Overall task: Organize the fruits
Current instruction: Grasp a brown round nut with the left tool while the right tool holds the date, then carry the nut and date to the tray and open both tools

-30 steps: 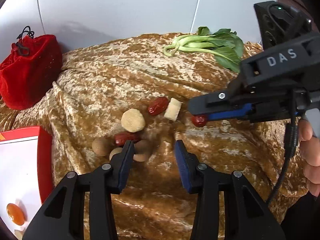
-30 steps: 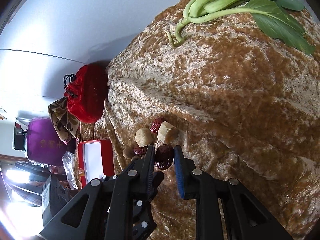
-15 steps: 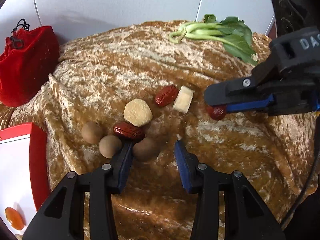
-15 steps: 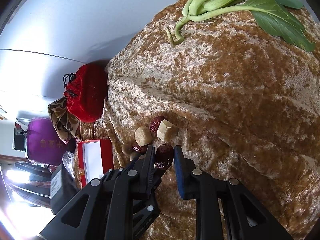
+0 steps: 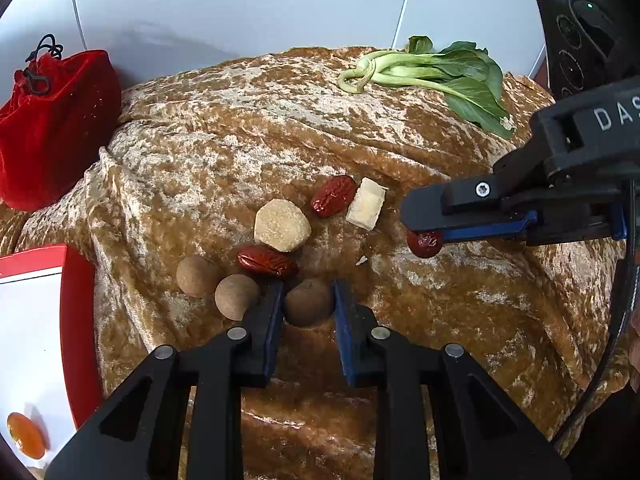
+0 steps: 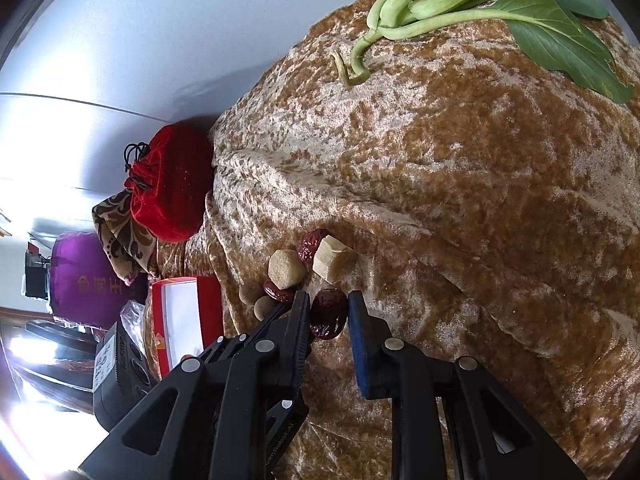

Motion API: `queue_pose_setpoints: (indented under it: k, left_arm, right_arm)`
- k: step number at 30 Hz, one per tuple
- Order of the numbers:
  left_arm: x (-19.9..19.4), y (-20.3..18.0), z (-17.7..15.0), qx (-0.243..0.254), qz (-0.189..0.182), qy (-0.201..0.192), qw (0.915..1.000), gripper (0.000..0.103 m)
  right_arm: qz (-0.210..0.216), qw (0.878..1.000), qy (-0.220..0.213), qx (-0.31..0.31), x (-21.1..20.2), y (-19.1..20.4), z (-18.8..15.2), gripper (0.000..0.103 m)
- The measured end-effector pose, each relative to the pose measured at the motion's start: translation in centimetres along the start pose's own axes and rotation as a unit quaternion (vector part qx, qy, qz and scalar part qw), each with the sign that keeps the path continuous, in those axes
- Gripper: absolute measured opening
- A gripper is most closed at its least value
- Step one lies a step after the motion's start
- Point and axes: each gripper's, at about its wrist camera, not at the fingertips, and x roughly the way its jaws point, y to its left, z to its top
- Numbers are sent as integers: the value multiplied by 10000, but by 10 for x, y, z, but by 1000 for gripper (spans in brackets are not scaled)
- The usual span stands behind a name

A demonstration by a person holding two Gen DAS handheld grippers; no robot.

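Note:
On the gold velvet cloth (image 5: 440, 320) lie two brown longans (image 5: 236, 296), two red dates (image 5: 334, 196), a tan round cake (image 5: 282, 225) and a pale cube (image 5: 366, 208). My left gripper (image 5: 308, 304) has its jaws closed against a third longan (image 5: 308, 302) on the cloth. My right gripper (image 6: 328, 312) is shut on a dark red date (image 6: 329, 314); it also shows in the left wrist view (image 5: 425, 242), just above the cloth, right of the pile.
Bok choy (image 5: 432, 74) lies at the back right. A red drawstring pouch (image 5: 52, 124) stands at the back left. A red-rimmed white box (image 5: 32, 340) with an orange piece (image 5: 26, 434) sits at the left edge. A purple bag (image 6: 86, 276) is beyond.
My left gripper moved forward and closed its jaws around the nearest longan. The right gripper keeps hold of its date and has hardly shifted.

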Motion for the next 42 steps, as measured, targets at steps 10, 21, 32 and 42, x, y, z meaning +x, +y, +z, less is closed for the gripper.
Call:
queue_pose_setpoints:
  k: [10, 21, 32, 42]
  left_arm:
    - [-25, -9, 2, 115, 29, -167, 9998, 22]
    - [-65, 32, -15, -187, 483, -269, 9983, 22]
    - [-93, 77, -33, -809, 845, -208, 9929, 22]
    - [-111, 120, -43, -1341, 1180, -257, 9836, 22]
  right_arm:
    - [68, 9999, 83, -89, 3, 7, -5, 20]
    - [179, 9993, 113, -294, 8, 25, -16, 20]
    - [260, 9976, 182, -609, 27, 55, -34, 20]
    - [471, 9921, 380, -1098, 51, 98, -61, 20]
